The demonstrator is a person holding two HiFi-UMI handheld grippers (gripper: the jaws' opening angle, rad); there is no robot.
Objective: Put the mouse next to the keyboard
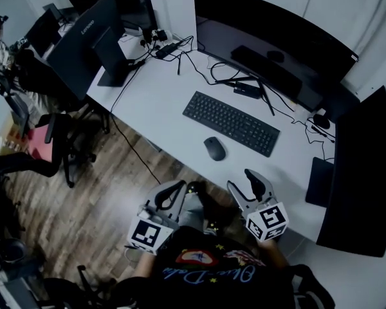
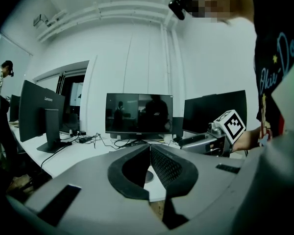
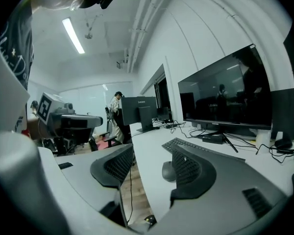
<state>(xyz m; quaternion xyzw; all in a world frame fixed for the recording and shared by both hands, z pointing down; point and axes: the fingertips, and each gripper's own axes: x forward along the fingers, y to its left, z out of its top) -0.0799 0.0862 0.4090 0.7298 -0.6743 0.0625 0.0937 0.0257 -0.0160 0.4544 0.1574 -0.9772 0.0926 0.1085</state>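
- mouse (image 1: 214, 148): dark, sits flat on the white tabletop (image 1: 161, 102), just off the front edge of the keyboard (image 1: 230, 122), near its left half, with a narrow gap between them.
- mouse long axis: in the head view it looks diagonal, upper-left to lower-right, roughly along the keyboard's front edge. Can't tell which end is the button end.
- keyboard: black, long axis on the same diagonal, in front of the curved monitor (image 1: 270, 50).
- right tongs (image 1: 246, 182): jaws apart with nothing between them. They're held over the near tabletop edge, aimed across the tabletop toward the mouse, close to level and slightly nose-down.
- right gripper view: mouse (image 3: 169, 171) shows ahead, just inside the right-hand jaw and partly hidden by it, not touching. Keyboard (image 3: 196, 146) lies behind it.
- left tongs (image 1: 177, 188): jaws together at the tips, empty. They're off the tabletop edge over the wood floor (image 1: 96, 198), beside the right tongs and pointing much the same way.
- both marker cubes face back toward the person's torso, and the tongs sit side by side in front of it.
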